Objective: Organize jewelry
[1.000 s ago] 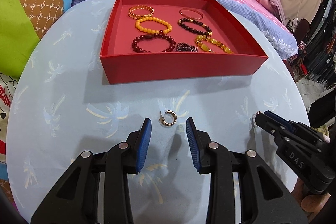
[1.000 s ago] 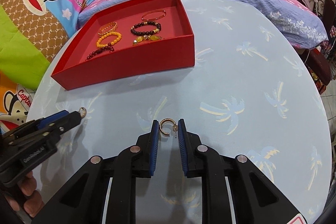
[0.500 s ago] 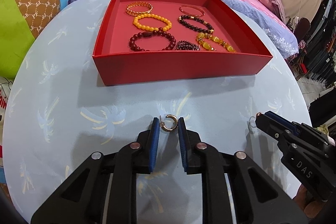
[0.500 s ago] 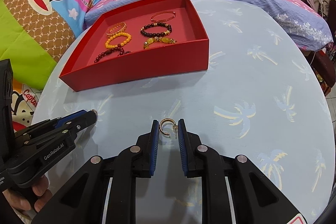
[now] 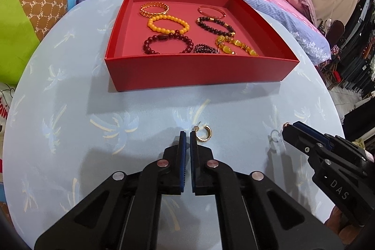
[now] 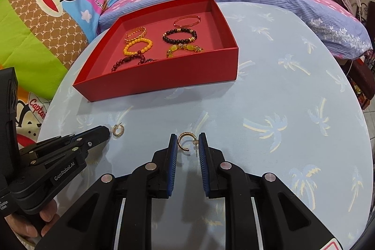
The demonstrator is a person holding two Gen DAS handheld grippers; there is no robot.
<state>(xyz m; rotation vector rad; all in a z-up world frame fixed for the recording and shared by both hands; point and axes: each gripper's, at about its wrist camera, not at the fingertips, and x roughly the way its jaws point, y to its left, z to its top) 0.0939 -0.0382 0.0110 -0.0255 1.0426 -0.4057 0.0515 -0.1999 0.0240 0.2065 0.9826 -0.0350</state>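
The first gold hoop earring (image 5: 203, 133) is lying on the table (image 5: 70, 132) just to the right of the left claw (image 5: 187, 135), outside its fingers. A second ago that earring was sitting between wide-open pads; the jaws have just been closing and are now standing shut on nothing, with the hoop having slipped out to the side.

The second gold hoop earring (image 6: 186, 141) is sitting between the blue pads of the right claw (image 6: 187, 143), which is gripping it at the same narrow gap as a second ago. In the left wrist view, the right claw's tip is sitting low over the cloth at the right side.

Beyond both earrings, the red tray (image 5: 199, 73) is resting on the palm-printed table. It is holding a gold bangle (image 5: 154, 9), a yellow bead bracelet (image 5: 168, 24), a dark red bead bracelet (image 5: 168, 43), a thin rose bangle (image 5: 211, 11), a black bead bracelet (image 5: 215, 26), a small dark bead coil (image 5: 205, 48) and a yellow stone bracelet (image 5: 235, 47). Its contents are lying as they were before.
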